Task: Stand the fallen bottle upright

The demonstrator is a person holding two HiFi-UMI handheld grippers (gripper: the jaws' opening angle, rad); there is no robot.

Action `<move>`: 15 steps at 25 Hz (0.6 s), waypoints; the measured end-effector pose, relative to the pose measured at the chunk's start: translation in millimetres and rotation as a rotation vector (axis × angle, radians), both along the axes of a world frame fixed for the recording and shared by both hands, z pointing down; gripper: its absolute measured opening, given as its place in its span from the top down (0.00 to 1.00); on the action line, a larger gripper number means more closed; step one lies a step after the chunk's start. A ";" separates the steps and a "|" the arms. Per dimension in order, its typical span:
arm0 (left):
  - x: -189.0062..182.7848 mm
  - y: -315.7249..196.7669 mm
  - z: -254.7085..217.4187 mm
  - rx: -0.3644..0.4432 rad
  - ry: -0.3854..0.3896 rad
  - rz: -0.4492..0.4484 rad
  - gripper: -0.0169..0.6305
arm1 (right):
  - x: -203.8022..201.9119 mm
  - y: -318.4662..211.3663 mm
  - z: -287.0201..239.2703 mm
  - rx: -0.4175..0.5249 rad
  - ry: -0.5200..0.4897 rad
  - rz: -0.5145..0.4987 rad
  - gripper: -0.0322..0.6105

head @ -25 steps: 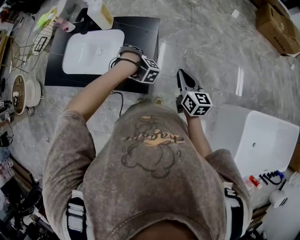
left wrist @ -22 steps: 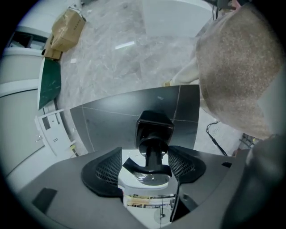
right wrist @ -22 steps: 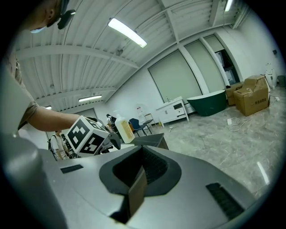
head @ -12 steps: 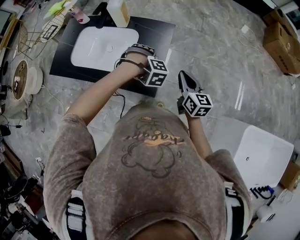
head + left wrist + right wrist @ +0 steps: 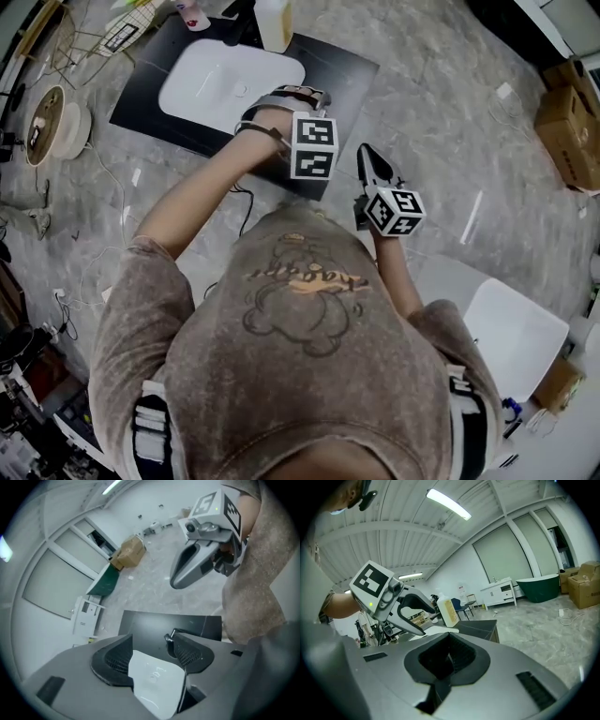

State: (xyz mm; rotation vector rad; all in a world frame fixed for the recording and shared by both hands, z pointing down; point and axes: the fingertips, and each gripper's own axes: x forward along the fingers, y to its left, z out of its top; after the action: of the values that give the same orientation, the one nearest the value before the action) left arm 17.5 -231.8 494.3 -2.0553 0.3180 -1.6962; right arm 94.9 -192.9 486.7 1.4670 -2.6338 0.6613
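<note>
Already upright, the bottle (image 5: pixel 275 23) stands at the far edge of the black surface (image 5: pixel 347 70), just behind the white basin (image 5: pixel 225 84). The left tool (image 5: pixel 152 660) hangs above the basin, its jaws wide but closing with nothing between them. The right tool (image 5: pixel 447 656) — jaws together, empty — points roughly level, just off the surface's near corner.

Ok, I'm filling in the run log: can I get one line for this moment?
bottle: upright on table | left gripper: jaws closing, empty | right gripper: shut, empty
</note>
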 end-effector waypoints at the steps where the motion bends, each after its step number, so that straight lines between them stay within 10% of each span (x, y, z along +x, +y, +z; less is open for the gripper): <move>1: 0.1 -1.9 -7.0 0.010 0.043 -0.017 0.53 | -3.0 -1.2 -0.6 0.000 0.002 -0.009 0.96; 15: -35.2 -10.4 -82.8 -0.064 0.888 -0.374 0.53 | -21.5 -16.3 -9.2 0.018 0.024 -0.063 0.96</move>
State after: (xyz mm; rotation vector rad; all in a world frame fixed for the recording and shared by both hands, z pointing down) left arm -17.7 -242.2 411.5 -2.8258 0.9763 -0.8420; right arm 73.4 -209.2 477.5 1.3815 -2.6618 0.6123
